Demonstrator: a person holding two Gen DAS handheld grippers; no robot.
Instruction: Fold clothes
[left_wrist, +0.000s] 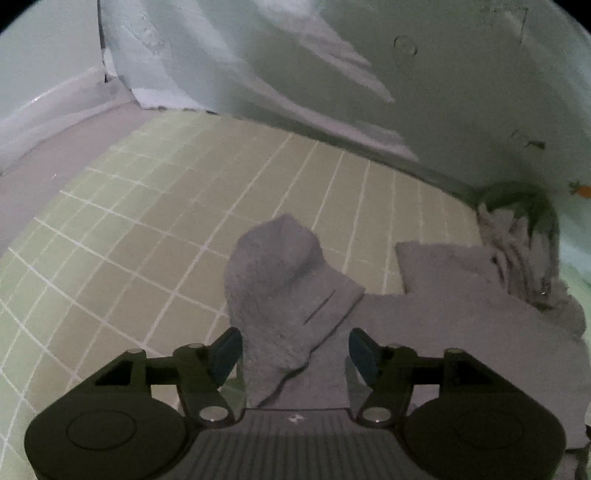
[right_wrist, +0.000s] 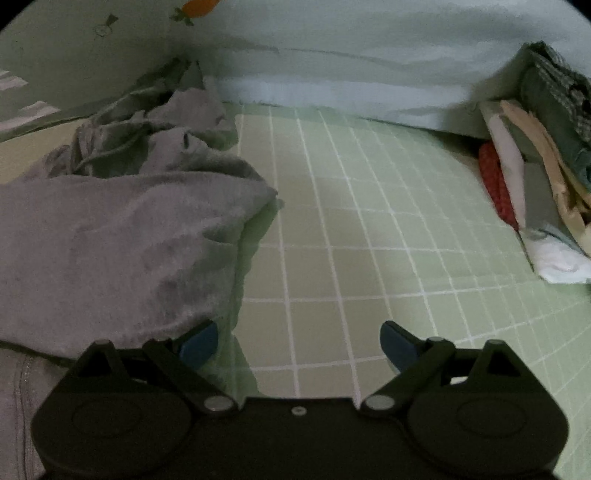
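Surface: a green checked sheet (right_wrist: 369, 229) carries everything; a pale wall or bedding runs along its far edge.
Garment: a grey fleecy garment (right_wrist: 122, 236) lies rumpled toward the sheet's far corner on the right of the left wrist view, and fills the left side of the right wrist view, with a drawstring end bunched at its far side.
Loose flap: in the left wrist view a grey flap (left_wrist: 284, 273) of the same cloth humps up and runs down between the fingers.
Left gripper: the left gripper (left_wrist: 295, 350) has its jaws parted, the blue pads (left_wrist: 225, 354) standing clear on either side of the flap; the cloth looks released, not pinched.
Right gripper: the right gripper (right_wrist: 299, 347) is spread wide over bare sheet, gripping nothing; its left pad sits just beside the garment's near edge.
Other things: a stack of folded clothes (right_wrist: 543, 177) rests at the sheet's right edge, well apart from the grey garment.
Step in hand: probably letting the flap down and readying a fresh hold to spread the garment.
Doing it well: each gripper should take a single layer at an outer edge or corner, not the bunched middle; pull the two apart evenly until the cloth lies flat on the sheet, and keep the drawstring tucked inside before any fold.
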